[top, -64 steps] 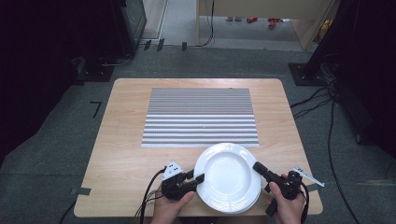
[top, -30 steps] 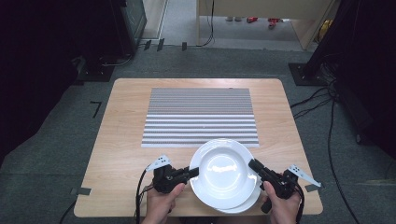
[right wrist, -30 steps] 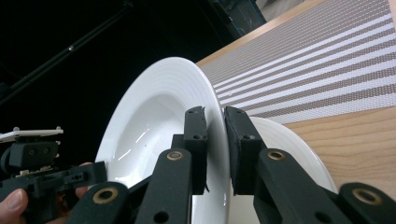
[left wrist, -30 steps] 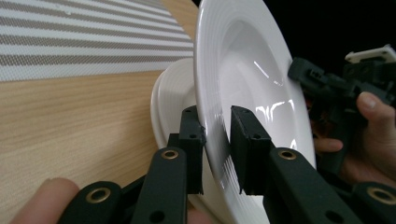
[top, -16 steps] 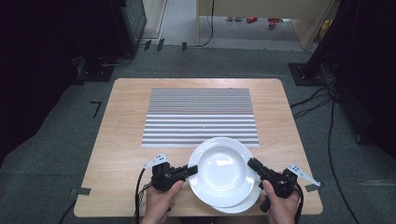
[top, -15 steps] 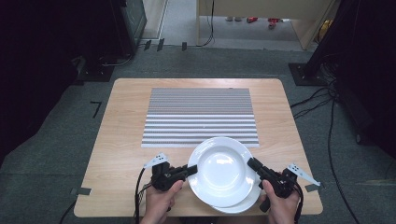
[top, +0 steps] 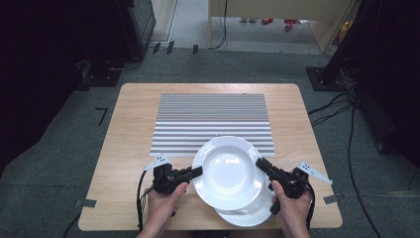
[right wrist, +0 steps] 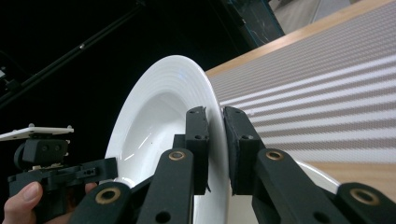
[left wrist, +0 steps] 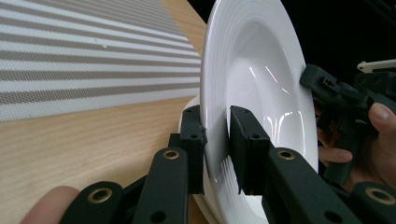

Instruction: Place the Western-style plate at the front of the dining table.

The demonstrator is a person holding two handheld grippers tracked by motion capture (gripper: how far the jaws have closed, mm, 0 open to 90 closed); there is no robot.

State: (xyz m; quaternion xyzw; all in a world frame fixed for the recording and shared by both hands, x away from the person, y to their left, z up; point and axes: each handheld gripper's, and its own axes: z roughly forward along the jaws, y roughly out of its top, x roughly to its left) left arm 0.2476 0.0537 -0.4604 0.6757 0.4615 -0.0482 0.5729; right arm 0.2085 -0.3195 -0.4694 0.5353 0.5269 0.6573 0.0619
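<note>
Both grippers are clamped on the same white plate: my left gripper (top: 198,171) pinches its left rim and my right gripper (top: 259,163) pinches the opposite rim, each with one jaw above and one below the edge. From the left gripper view, I see the left gripper (left wrist: 217,140) jaws closed tight on the ribbed rim of the upper plate (left wrist: 261,79), with the right gripper farther off across the bowl. From the right gripper view, the right gripper (right wrist: 215,140) has its jaws closed the same way on the rim of the plate (right wrist: 159,112). In the high view the upper plate (top: 229,171) sits over the near middle of the wooden table (top: 129,129), its far edge overlapping the near edge of the striped placemat (top: 213,116). Beneath it and a little nearer to me, a second white plate (top: 247,217) shows its near edge on the table. I cannot tell whether the two plates touch. My left hand (top: 163,203) and right hand (top: 292,206) grip the handles near the table's front edge.
</note>
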